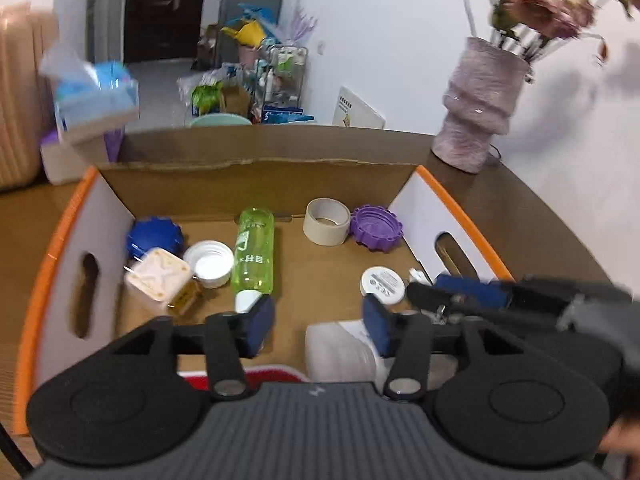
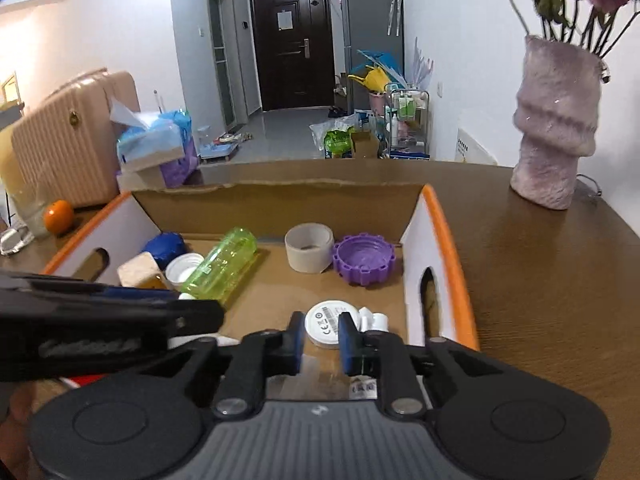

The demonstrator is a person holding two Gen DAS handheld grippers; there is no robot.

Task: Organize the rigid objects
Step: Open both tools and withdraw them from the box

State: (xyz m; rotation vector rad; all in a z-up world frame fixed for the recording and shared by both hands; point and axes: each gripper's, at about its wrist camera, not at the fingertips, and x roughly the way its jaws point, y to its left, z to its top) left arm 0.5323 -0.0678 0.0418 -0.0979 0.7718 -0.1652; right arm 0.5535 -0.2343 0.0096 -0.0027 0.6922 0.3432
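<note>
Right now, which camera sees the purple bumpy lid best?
The right wrist view: the purple lid sits sharp and whole beside the tape roll, its hollow inside showing. The left wrist view shows the same lid whole too, but blurrier and more side-on.

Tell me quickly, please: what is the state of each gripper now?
Left gripper: open, holding nothing.
Right gripper: jaws narrowly apart, nothing visibly between them; the round white plastic disc lies beyond.
</note>
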